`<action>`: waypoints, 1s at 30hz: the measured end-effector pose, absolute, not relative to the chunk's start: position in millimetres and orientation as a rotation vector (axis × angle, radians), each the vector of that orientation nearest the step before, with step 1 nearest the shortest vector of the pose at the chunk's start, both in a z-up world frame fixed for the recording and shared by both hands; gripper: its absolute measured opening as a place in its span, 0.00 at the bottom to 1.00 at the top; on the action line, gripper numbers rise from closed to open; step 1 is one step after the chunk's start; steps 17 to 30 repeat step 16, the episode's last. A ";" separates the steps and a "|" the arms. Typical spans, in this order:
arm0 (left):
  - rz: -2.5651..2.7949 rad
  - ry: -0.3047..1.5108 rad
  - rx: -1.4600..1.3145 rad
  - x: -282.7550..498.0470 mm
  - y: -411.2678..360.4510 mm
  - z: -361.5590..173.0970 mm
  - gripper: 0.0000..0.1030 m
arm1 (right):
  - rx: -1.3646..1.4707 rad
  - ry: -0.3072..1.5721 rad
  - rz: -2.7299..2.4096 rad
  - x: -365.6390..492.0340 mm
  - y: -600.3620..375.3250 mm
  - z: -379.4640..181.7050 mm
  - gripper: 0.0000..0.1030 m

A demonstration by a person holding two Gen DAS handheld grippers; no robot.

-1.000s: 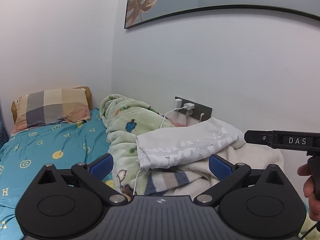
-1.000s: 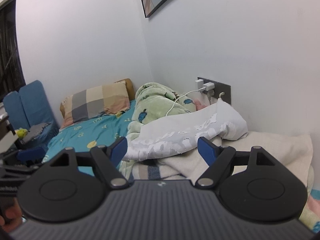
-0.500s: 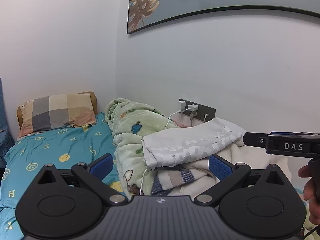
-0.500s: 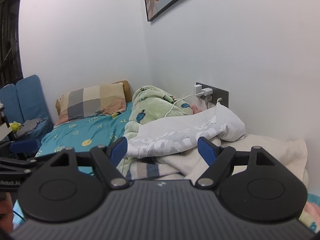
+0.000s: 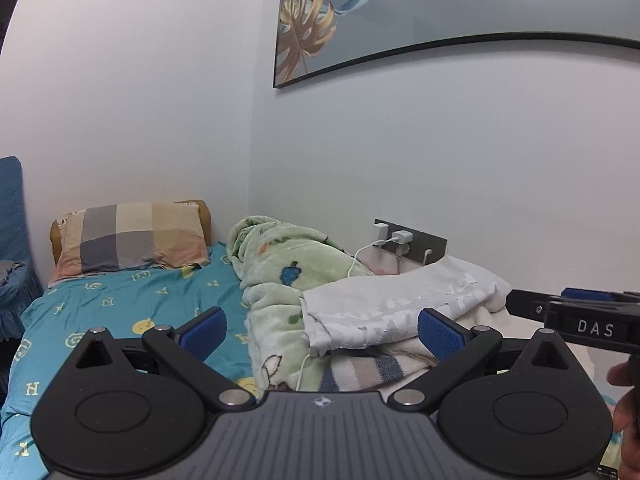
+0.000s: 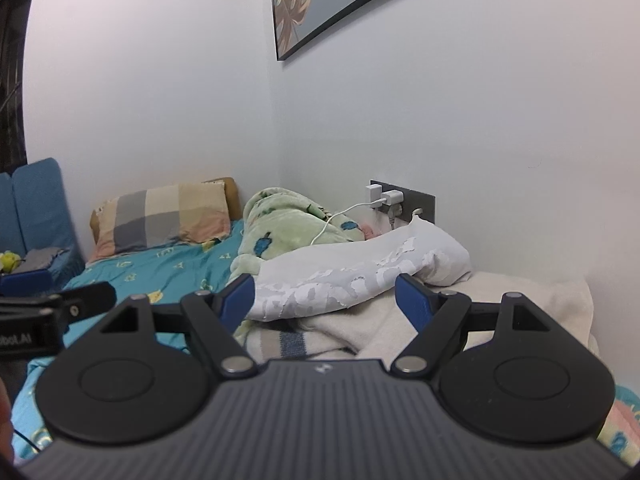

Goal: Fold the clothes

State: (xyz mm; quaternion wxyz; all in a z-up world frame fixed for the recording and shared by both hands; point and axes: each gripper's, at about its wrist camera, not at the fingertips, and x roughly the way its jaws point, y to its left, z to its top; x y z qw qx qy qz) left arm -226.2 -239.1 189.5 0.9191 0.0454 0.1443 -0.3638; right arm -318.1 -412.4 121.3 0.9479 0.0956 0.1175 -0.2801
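Beyond both spread grippers (image 5: 322,330) (image 6: 324,294), white garment (image 5: 384,308)

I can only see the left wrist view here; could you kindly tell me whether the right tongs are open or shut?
Observer: The right tongs are open and empty, pointed at the white garment.
Operator: Thank you. What lies to the right of that garment?
Observer: A cream blanket spreads from under it across to the wall.
Operator: Is anything on the blue chair?
Observer: Yes, the blue chair has a yellow-green toy and a grey cloth on its seat.
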 end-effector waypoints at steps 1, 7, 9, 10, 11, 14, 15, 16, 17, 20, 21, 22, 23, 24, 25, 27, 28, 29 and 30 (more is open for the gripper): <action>-0.745 0.299 0.091 -225.8 -237.5 189.5 1.00 | 0.190 0.241 -0.568 -317.4 -409.8 120.1 0.77; -0.722 0.298 0.090 -226.7 -229.6 190.0 1.00 | 0.151 0.256 -0.544 -310.5 -397.6 113.5 0.77; -0.714 0.299 0.087 -226.2 -227.8 190.6 1.00 | 0.156 0.257 -0.538 -309.8 -395.9 112.3 0.77; -0.710 0.300 0.085 -226.0 -227.1 191.0 1.00 | 0.154 0.258 -0.537 -309.4 -394.9 111.9 0.77; -0.707 0.301 0.083 -225.5 -226.8 191.3 1.00 | 0.151 0.259 -0.537 -308.9 -394.0 111.6 0.77; -0.703 0.303 0.079 -225.2 -226.1 192.2 1.00 | 0.148 0.259 -0.539 -308.9 -392.6 111.4 0.77; -0.705 0.303 0.079 -225.3 -226.0 192.4 1.00 | 0.149 0.259 -0.538 -309.1 -392.5 111.5 0.77; -0.706 0.303 0.080 -225.5 -225.9 192.5 1.00 | 0.148 0.259 -0.538 -308.8 -392.8 111.8 0.77; -0.706 0.303 0.080 -225.5 -225.9 192.5 1.00 | 0.148 0.259 -0.538 -308.8 -392.8 111.8 0.77; -0.706 0.303 0.080 -225.5 -225.9 192.5 1.00 | 0.148 0.259 -0.538 -308.8 -392.8 111.8 0.77; -0.706 0.303 0.080 -225.5 -225.9 192.5 1.00 | 0.148 0.259 -0.538 -308.8 -392.8 111.8 0.77; -0.706 0.303 0.080 -225.5 -225.9 192.5 1.00 | 0.148 0.259 -0.538 -308.8 -392.8 111.8 0.77; -0.706 0.303 0.080 -225.5 -225.9 192.5 1.00 | 0.148 0.259 -0.538 -308.8 -392.8 111.8 0.77; -0.706 0.303 0.080 -225.5 -225.9 192.5 1.00 | 0.148 0.259 -0.538 -308.8 -392.8 111.8 0.77; -0.706 0.303 0.080 -225.5 -225.9 192.5 1.00 | 0.148 0.259 -0.538 -308.8 -392.8 111.8 0.77; -0.706 0.303 0.080 -225.5 -225.9 192.5 1.00 | 0.148 0.259 -0.538 -308.8 -392.8 111.8 0.77; -0.706 0.303 0.080 -225.5 -225.9 192.5 1.00 | 0.148 0.259 -0.538 -308.8 -392.8 111.8 0.77; -0.706 0.303 0.080 -225.5 -225.9 192.5 1.00 | 0.148 0.259 -0.538 -308.8 -392.8 111.8 0.77; -0.706 0.303 0.080 -225.5 -225.9 192.5 1.00 | 0.148 0.259 -0.538 -308.8 -392.8 111.8 0.77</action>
